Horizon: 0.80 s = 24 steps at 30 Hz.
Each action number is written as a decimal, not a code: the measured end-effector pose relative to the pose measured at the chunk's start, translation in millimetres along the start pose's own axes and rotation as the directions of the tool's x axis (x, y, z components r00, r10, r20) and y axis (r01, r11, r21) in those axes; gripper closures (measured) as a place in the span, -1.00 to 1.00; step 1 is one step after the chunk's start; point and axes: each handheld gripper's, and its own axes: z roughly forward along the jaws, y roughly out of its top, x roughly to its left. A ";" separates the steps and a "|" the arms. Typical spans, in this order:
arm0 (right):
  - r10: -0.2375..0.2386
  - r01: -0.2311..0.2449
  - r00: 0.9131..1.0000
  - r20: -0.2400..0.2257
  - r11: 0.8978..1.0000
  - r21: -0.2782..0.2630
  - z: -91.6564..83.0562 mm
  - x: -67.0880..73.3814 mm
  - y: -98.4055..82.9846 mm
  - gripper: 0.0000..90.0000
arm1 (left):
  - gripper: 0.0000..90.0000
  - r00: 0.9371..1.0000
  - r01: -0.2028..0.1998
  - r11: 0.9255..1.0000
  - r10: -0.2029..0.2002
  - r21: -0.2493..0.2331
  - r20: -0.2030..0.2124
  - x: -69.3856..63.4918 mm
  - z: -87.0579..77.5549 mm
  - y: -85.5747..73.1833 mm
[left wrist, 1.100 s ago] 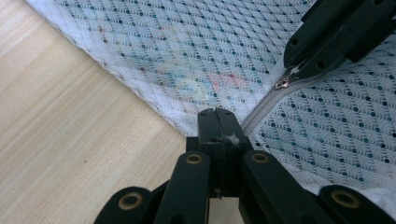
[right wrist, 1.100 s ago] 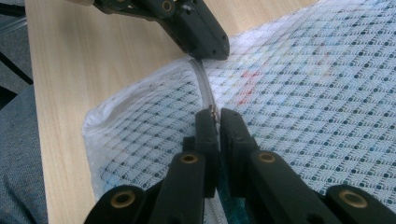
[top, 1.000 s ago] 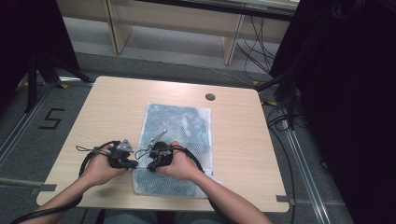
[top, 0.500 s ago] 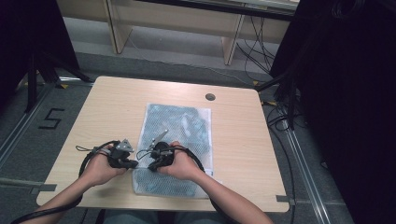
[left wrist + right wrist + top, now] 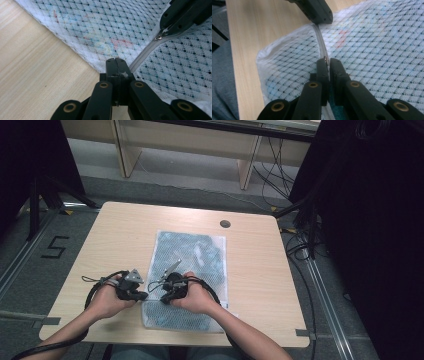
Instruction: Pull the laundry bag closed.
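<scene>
A white mesh bag [image 5: 192,255] with blue-green cloth inside lies flat on the wooden table [image 5: 120,235]. Both grippers meet at its near left edge. My left gripper [image 5: 145,296] [image 5: 116,61] is shut, pinching the bag's hem where the zipper [image 5: 143,55] ends. My right gripper [image 5: 162,296] [image 5: 327,61] is shut on the small metal zipper pull [image 5: 326,59], a short way along the zipper [image 5: 320,42] from the left gripper [image 5: 324,21]. In the left gripper view the right gripper [image 5: 162,31] comes in from the top right, with the pull at its tips.
A round cable hole [image 5: 225,224] sits in the table's far side. Bare wood lies left and right of the bag. Black cables loop beside each hand. A floor mark "5" [image 5: 55,247] and dark stands lie beyond the table's left edge.
</scene>
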 end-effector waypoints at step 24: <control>0.008 -0.008 1.000 0.001 1.000 -0.006 -5.3 -0.7 -7.6 0.94 | 1.00 1.000 0.017 1.000 -0.017 0.002 0.004 0.3 -0.1 -0.4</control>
